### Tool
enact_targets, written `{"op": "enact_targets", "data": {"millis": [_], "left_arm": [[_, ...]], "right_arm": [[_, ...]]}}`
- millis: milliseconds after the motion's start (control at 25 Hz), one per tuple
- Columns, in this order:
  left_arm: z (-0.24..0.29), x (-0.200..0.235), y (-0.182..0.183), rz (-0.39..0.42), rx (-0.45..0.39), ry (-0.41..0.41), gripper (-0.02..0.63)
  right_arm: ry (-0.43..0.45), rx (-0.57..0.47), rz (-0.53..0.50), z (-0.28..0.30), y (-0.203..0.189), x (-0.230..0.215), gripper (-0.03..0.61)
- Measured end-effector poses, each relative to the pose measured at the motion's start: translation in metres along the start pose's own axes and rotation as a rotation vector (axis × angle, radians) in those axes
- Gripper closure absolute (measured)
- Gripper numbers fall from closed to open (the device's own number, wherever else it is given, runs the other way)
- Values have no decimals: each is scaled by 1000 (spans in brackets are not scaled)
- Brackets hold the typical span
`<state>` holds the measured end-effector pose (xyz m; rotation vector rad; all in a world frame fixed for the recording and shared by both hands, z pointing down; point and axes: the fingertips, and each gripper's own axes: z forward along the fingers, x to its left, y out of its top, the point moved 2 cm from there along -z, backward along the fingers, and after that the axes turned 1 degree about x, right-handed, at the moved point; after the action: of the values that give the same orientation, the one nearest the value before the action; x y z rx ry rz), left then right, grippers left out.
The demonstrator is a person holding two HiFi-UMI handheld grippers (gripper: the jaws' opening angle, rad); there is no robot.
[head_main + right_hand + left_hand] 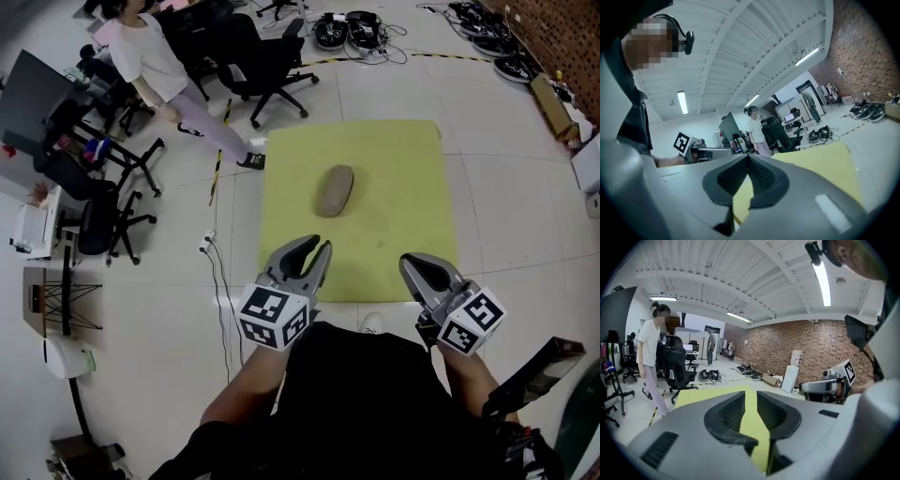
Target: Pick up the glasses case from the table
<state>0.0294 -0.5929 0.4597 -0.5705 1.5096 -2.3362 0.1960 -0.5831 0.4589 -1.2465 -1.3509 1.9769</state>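
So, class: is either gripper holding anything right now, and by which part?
Nothing: the left gripper and right gripper are empty; the glasses case lies untouched.

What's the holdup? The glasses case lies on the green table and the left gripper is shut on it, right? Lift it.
Wrong on the grip. The glasses case lies on the green table, but the left gripper is well short of it at the near edge, as the head view shows; its jaws stand slightly apart, empty.

Bright, even light from ceiling tubes (822, 282), soft shadows, fisheye-warped edges
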Motion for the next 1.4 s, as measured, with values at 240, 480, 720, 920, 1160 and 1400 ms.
{"op": "enact_targets", "data": {"millis": [240,480,720,920,1160,1400], "left_arm": [[35,26,-6,7,76,35,479],[72,62,-26,26,159,61,346],[121,96,-58,27,263,30,290],[168,119,-95,22,364,-12,290],[209,145,-129,-10,442,-14,288],[237,160,-137,-9,481,-26,241]], "right_arm": [[-6,13,36,8,1,-23,577],[-38,20,59,16,-5,-34,577],[-108,24,86,21,-10,-40,577],[-161,50,114,24,-23,-45,577],[-232,75,144,20,-32,-49,577],[-319,79,144,7,-33,-55,577]]}}
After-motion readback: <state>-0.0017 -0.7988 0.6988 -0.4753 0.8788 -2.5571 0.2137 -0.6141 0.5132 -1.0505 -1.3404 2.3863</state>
